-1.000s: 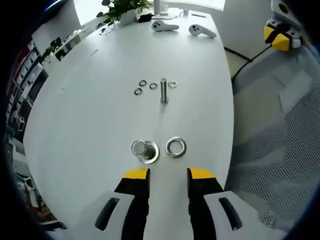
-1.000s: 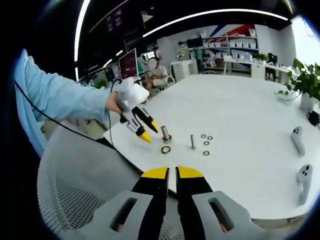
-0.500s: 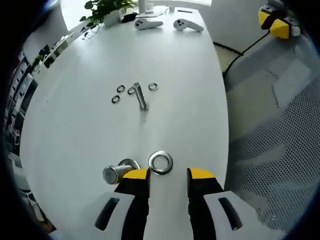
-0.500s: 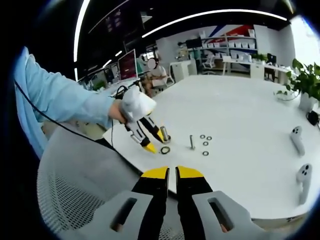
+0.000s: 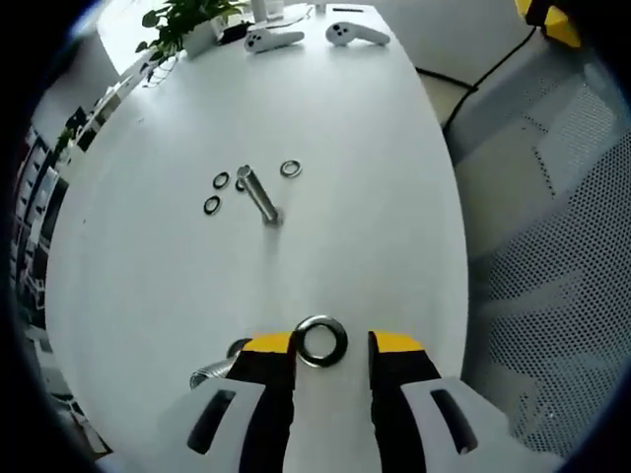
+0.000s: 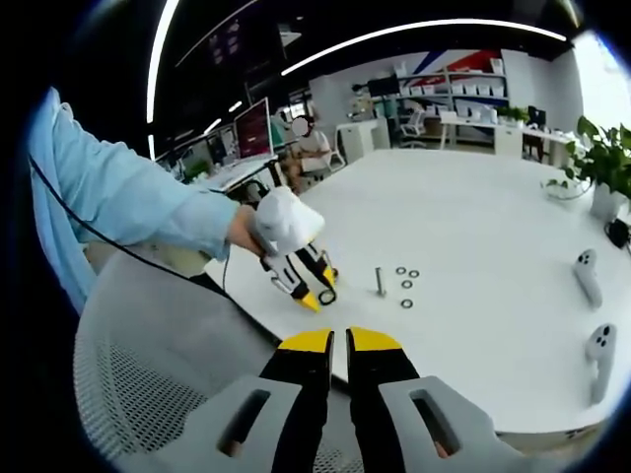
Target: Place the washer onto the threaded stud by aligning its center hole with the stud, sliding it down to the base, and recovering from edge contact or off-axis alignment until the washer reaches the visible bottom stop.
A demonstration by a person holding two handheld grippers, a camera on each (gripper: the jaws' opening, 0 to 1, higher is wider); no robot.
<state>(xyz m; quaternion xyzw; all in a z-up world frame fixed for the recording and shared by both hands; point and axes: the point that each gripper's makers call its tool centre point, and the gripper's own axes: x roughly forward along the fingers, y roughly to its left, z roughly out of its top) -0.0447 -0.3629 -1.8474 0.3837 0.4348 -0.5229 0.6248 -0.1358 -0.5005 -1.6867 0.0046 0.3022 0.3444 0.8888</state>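
Left tool hovered with jaws parted around a large shiny metal washer lying flat on the white worktop. Just left, a threaded metal stud stood partly hidden. Right tool was clenched, empty, well off the worktop.

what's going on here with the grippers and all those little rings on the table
A person is working at a white table with a handheld gripper in each hand. The left gripper is down at the table, its open jaws either side of a large washer lying flat, not yet gripped. Farther off stands a thin threaded stud among small washers. The right gripper is held back off the table edge, jaws shut on nothing.
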